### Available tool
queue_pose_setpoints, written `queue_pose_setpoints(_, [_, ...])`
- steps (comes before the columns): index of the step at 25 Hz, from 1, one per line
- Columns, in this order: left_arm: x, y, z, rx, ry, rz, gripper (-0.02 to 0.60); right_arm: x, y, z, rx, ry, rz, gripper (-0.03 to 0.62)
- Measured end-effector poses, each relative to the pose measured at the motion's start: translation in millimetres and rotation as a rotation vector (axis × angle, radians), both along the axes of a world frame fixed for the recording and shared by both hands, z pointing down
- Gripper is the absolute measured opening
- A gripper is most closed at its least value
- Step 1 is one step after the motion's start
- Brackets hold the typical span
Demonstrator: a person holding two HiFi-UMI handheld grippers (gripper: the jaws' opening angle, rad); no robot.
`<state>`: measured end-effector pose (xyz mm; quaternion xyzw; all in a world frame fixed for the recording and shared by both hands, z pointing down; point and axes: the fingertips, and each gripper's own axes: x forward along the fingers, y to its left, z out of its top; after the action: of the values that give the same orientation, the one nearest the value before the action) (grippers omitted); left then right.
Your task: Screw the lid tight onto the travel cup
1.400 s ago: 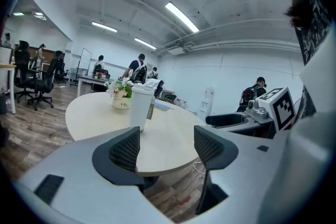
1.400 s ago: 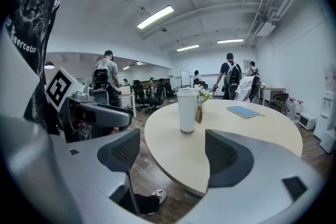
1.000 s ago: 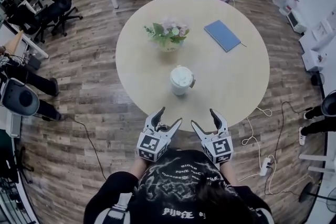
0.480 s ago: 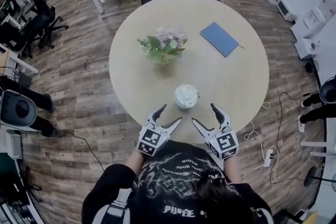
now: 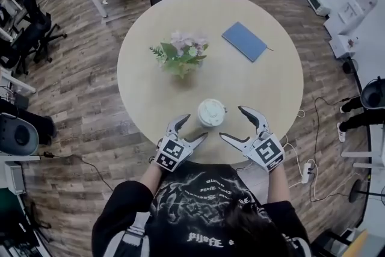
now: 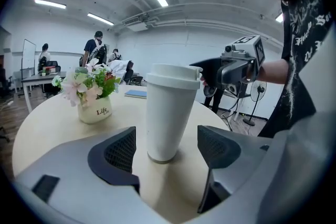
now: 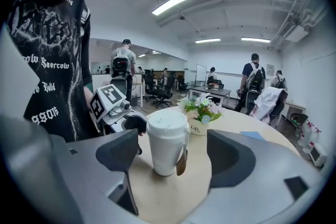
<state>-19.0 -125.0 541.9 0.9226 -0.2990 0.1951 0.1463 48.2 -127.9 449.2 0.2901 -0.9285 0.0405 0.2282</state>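
- White, smooth-walled and tapered: the travel cup (image 5: 210,113) stands upright on the round table (image 5: 258,87), near the edge closest to me and between my two grippers.
- Its lid (image 5: 210,109) sits on top and looks level. No view shows whether it is threaded home.
- My left gripper (image 5: 196,127) has its jaws wide, and they have just been opening. The cup lines up with the gap but stands beyond the tips, so the pads are clear of it and nothing is held.
- My right gripper (image 5: 231,122) is the same: jaws wide and just opening, cup ahead of the tips, untouched.
- Handling, as I judge it: the glossy wall will likely be slippery under the pads. The cup is probably light, so it may spin or tip on the tabletop if twisted unsupported. It looks stiff enough for a firm squeeze.
- Hold, as I judge it: one gripper should clamp across the lower body to stop it turning. The other should go across the lid's rim, which overhangs the body and offers a ledge. I would keep off the brown strap (image 7: 181,161) hanging beside the lid.
- The flower pot (image 5: 179,60) and blue notebook (image 5: 243,41) are well apart from the cup.
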Motion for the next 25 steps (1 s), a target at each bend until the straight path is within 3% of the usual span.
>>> queue_pose_setpoints(11, [26,-16,13,-0.025,-0.038,0.079,0.379,-7,-19,-29,0.104,0.26,-0.393,0.446])
queue_pose_setpoints(18, [39,-26,20,0.002,-0.076,0.111,0.378,-25,-25,-20,0.16,0.527,-0.752,0.445])
queue_pose_setpoints(25, [46,-32,21,-0.018,-0.06,0.115,0.382,-36,-32,-4,0.253,0.77,-1.057,0.445])
